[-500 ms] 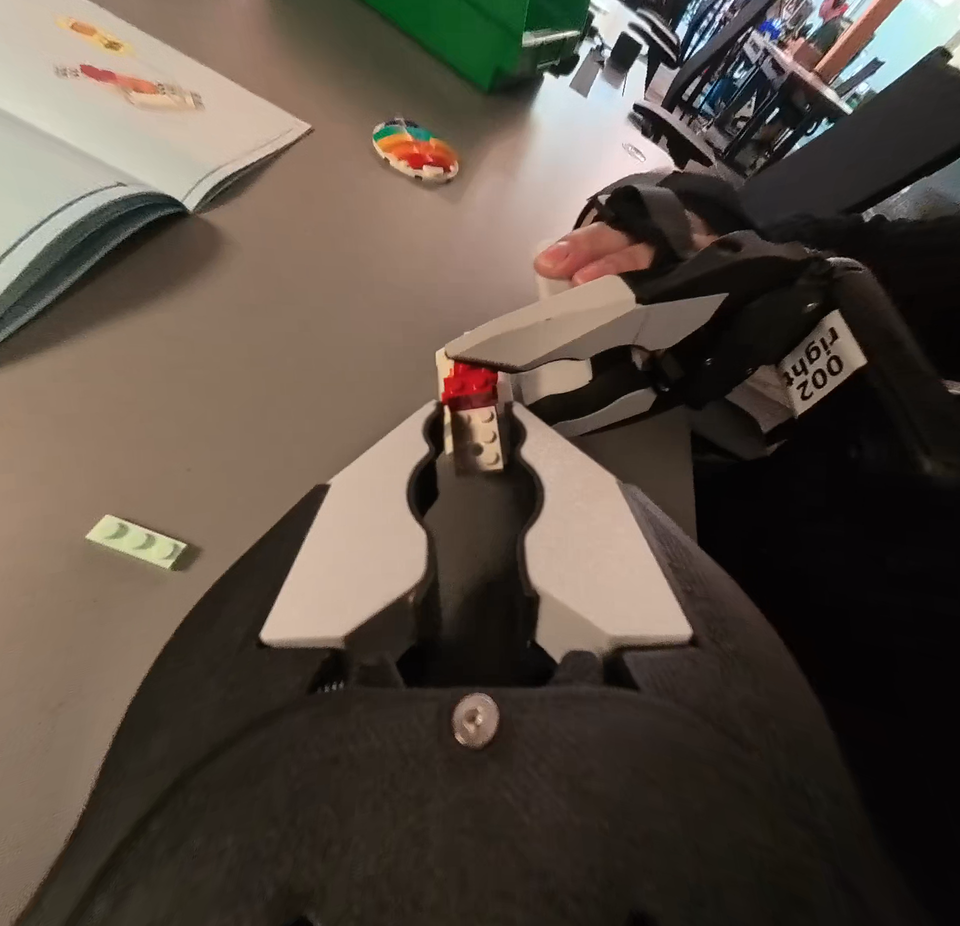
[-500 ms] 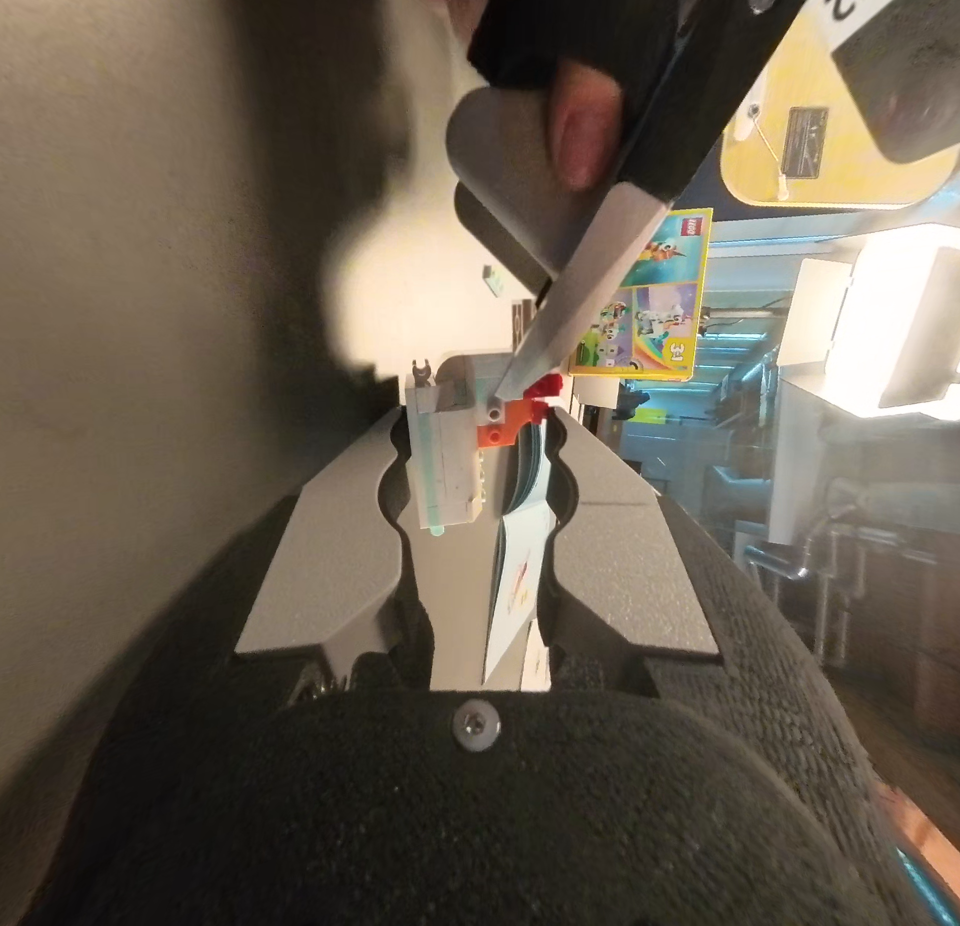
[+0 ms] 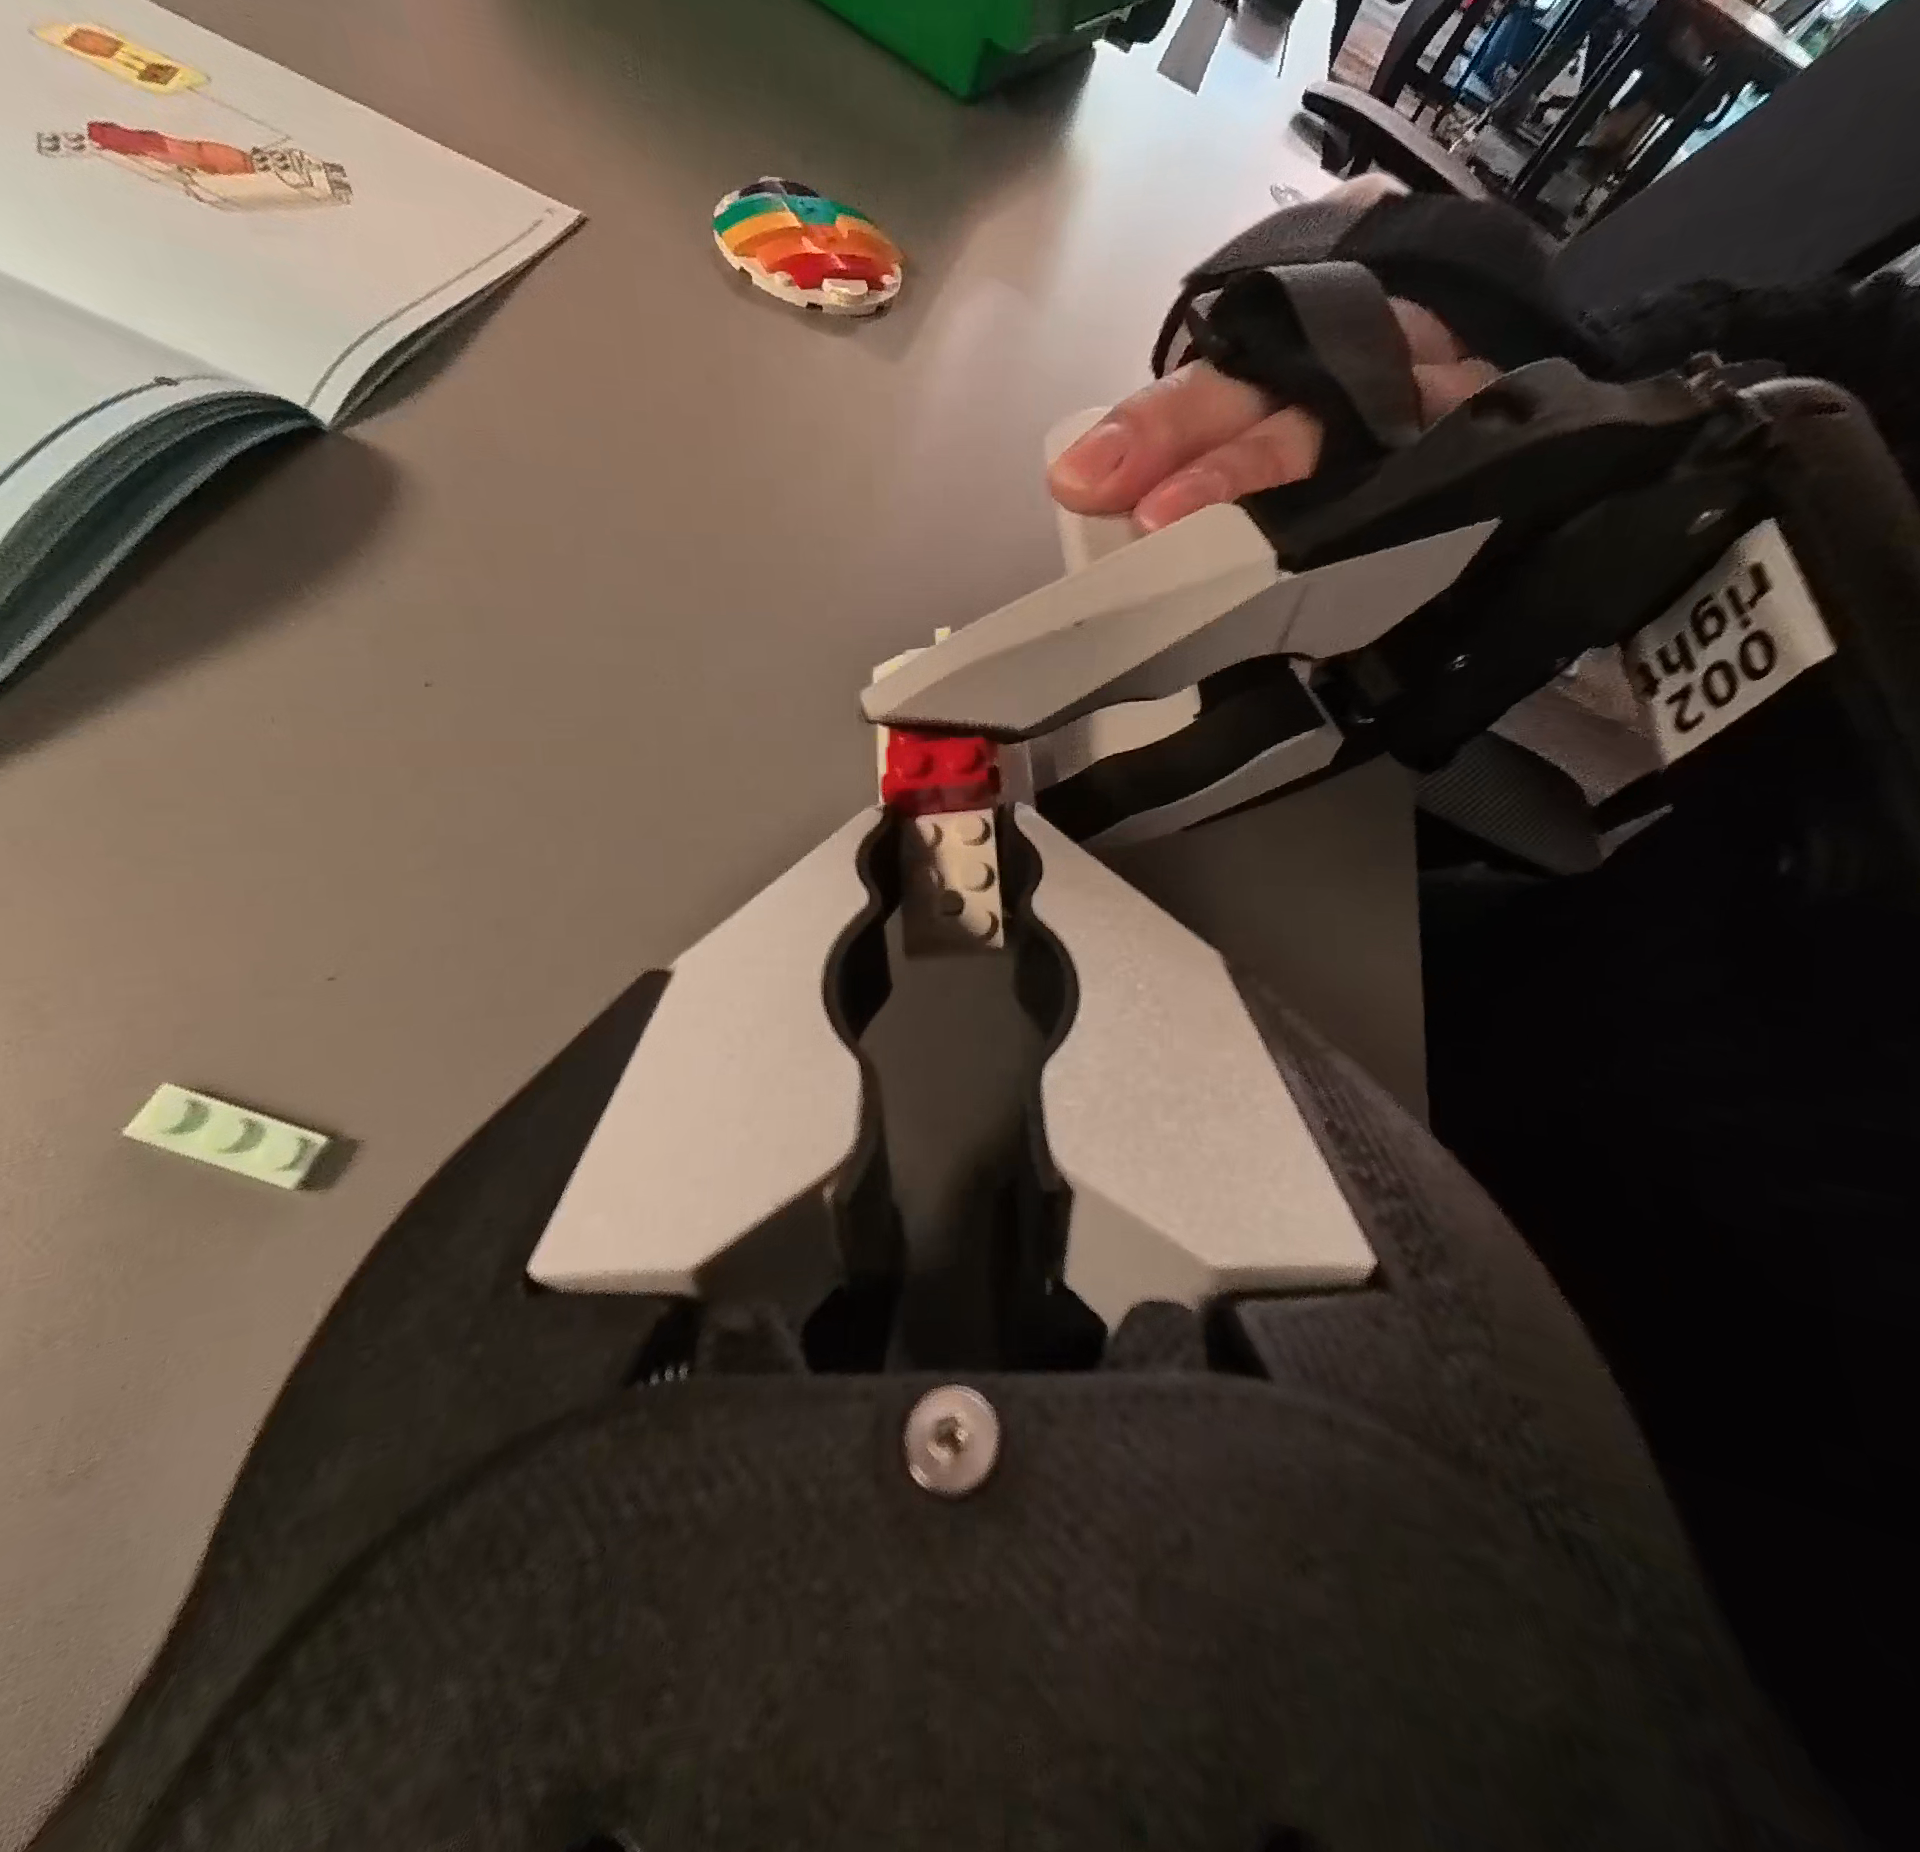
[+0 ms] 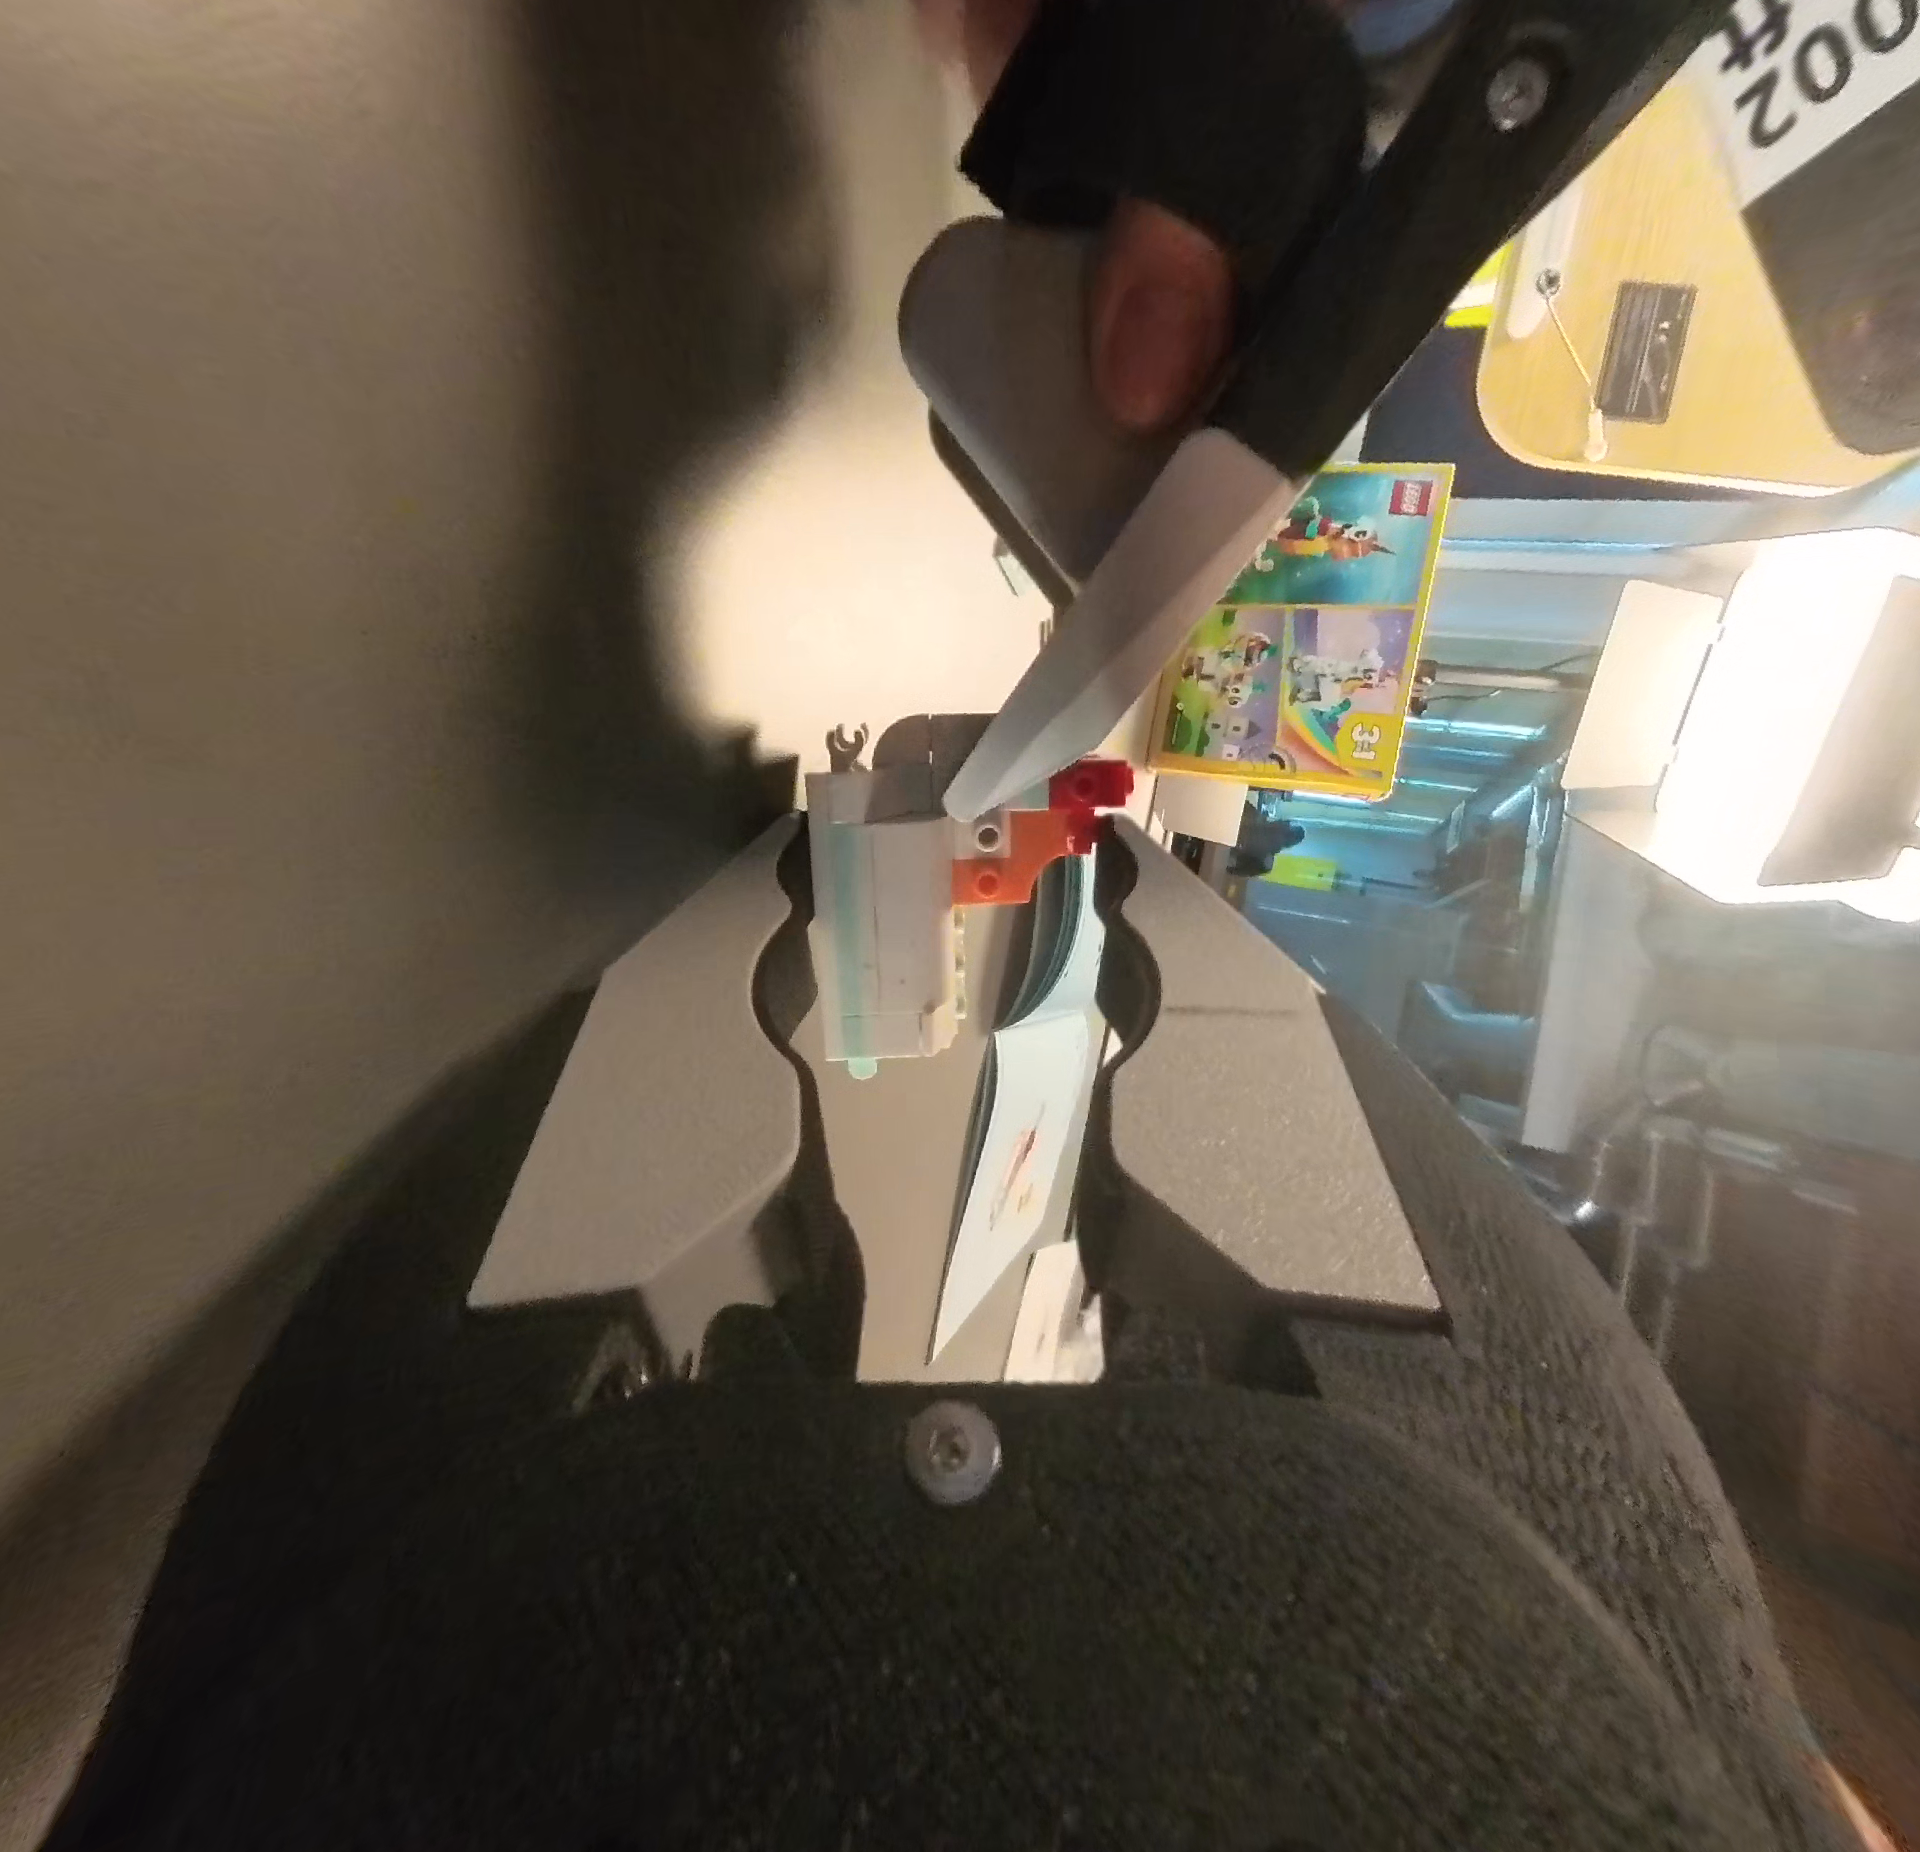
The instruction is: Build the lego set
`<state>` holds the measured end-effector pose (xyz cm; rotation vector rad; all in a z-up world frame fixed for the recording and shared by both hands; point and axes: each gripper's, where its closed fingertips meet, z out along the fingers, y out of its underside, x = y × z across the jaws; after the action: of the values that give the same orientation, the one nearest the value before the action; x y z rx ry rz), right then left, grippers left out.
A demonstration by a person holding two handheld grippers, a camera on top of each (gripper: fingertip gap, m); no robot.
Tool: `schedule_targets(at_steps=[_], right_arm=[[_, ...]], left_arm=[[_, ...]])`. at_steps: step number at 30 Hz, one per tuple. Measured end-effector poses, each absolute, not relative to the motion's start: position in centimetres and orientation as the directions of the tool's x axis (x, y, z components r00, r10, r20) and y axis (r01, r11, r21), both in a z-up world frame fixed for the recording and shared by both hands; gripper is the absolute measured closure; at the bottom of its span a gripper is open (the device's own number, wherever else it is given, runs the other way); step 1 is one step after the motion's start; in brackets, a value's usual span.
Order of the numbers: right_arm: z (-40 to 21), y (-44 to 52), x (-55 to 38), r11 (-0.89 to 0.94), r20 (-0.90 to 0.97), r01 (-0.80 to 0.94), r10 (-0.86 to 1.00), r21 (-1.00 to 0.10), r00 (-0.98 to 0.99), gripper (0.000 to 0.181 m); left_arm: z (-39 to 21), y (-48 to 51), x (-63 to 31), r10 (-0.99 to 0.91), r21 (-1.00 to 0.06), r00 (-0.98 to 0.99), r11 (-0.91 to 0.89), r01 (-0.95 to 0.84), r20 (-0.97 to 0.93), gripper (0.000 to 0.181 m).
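Both grippers pinching one lego build

Left gripper (image 3: pixel 951 831) clamped on white-and-red lego build (image 3: pixel 951 846); right gripper (image 4: pixel 956 846) closed across it too (light green plate (image 3: pixel 229 1150) loose nearby).

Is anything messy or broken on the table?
Nothing looks broken. One pale green plate lies loose on the table, apart from the build, and a rainbow oval piece sits alone near the open booklet. Both claws hold the white and red build.

Grey angular fingers (image 3: pixel 727 1106), textured black housing, silver screw (image 3: pixel 951 1439), black fingerless glove (image 3: pixel 1382 296)
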<state>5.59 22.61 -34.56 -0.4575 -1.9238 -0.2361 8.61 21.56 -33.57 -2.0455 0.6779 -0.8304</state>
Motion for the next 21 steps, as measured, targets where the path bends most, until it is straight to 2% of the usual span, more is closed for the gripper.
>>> schedule_targets(at_steps=[16,21], right_arm=[[-34.09,22.67,6.12,0.925,0.917,0.367,0.062,0.095,-0.394,0.131],[-34.14,22.93,5.67,0.922,0.923,0.386,0.125,0.027,-0.363,0.13]], left_arm=[[-33.25,21.75,9.0,-0.716,-0.835,0.637,-0.512,-0.2,0.287,0.165],[-33.29,22.1,8.53,-0.702,-0.829,0.645,-0.527,-0.185,0.303,0.165]])
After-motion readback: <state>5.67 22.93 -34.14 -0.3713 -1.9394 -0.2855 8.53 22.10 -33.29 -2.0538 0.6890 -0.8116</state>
